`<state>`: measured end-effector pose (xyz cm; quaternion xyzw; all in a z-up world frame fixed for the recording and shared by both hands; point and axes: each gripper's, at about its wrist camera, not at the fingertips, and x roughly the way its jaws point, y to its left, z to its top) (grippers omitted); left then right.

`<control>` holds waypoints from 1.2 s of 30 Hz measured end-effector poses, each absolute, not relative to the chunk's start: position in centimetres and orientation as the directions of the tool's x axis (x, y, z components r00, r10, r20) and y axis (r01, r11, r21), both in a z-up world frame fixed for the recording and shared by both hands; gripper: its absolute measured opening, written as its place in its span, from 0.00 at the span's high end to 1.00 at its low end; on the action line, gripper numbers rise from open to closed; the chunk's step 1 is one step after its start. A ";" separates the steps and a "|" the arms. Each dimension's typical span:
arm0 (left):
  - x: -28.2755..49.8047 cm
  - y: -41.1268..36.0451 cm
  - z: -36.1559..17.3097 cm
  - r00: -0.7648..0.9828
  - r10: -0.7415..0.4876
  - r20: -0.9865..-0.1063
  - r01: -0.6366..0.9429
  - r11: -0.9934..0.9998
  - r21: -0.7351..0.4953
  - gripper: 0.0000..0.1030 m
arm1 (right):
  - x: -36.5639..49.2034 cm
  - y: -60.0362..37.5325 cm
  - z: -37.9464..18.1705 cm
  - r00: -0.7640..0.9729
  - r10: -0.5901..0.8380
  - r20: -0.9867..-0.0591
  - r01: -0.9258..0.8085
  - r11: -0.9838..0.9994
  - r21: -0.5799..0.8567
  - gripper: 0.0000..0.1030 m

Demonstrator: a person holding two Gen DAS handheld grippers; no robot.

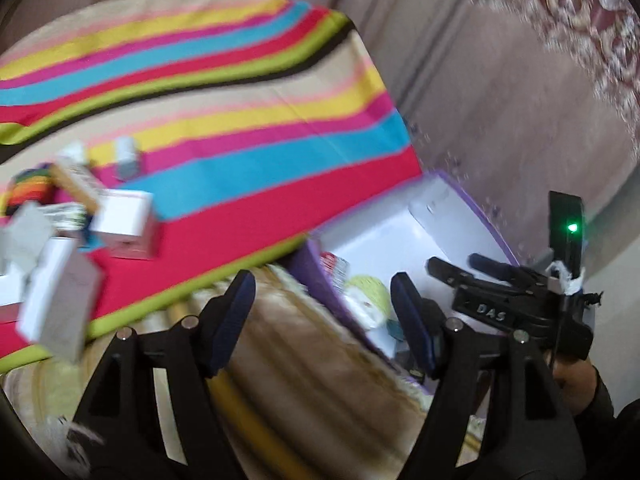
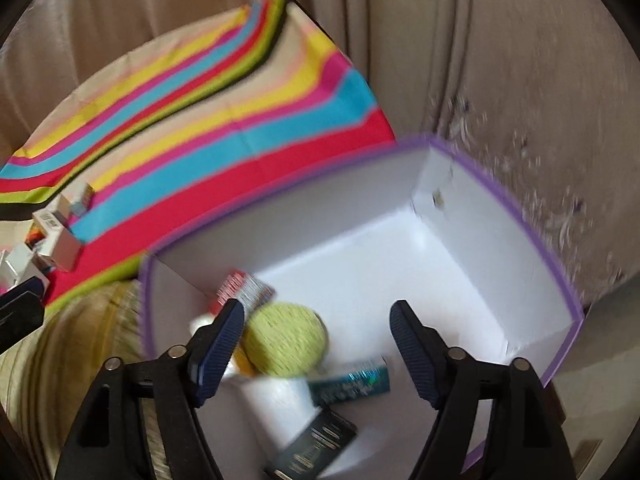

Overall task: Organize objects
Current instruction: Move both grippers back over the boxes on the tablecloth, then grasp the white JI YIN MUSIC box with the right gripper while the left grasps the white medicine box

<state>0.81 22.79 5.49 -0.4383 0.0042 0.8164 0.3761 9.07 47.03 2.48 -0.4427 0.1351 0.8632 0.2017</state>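
A purple-rimmed white box stands beside a table under a striped cloth. Inside lie a green yarn ball, a red-and-white packet, a teal box, a dark box and a white item. My right gripper is open and empty, above the box. My left gripper is open and empty, over the gap between cloth edge and box. The right gripper shows in the left wrist view. Several small white cartons and a rainbow-striped item lie on the cloth at left.
A beige curtain hangs behind the table. A patterned red and cream fabric is at the upper right. A brown and yellow blanket lies below the table edge. The frames are motion-blurred.
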 end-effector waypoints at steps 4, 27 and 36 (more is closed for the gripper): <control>1.1 18.8 7.0 -0.460 0.578 -0.674 -0.587 -0.767 -0.257 0.28 | 8.1 44.0 5.2 -0.615 0.257 -0.745 -0.421 -0.907 0.034 0.16; -2.1 0.9 5.7 -0.745 0.279 -0.606 -0.187 -0.959 -0.212 0.18 | 0.4 30.7 5.0 -0.639 -0.018 -0.769 -0.092 -0.991 0.100 0.16; -6.0 0.3 4.5 -0.712 0.293 -0.638 -0.198 -0.956 -0.217 0.18 | -2.8 29.5 4.5 -0.636 -0.040 -0.771 -0.126 -0.980 0.154 0.16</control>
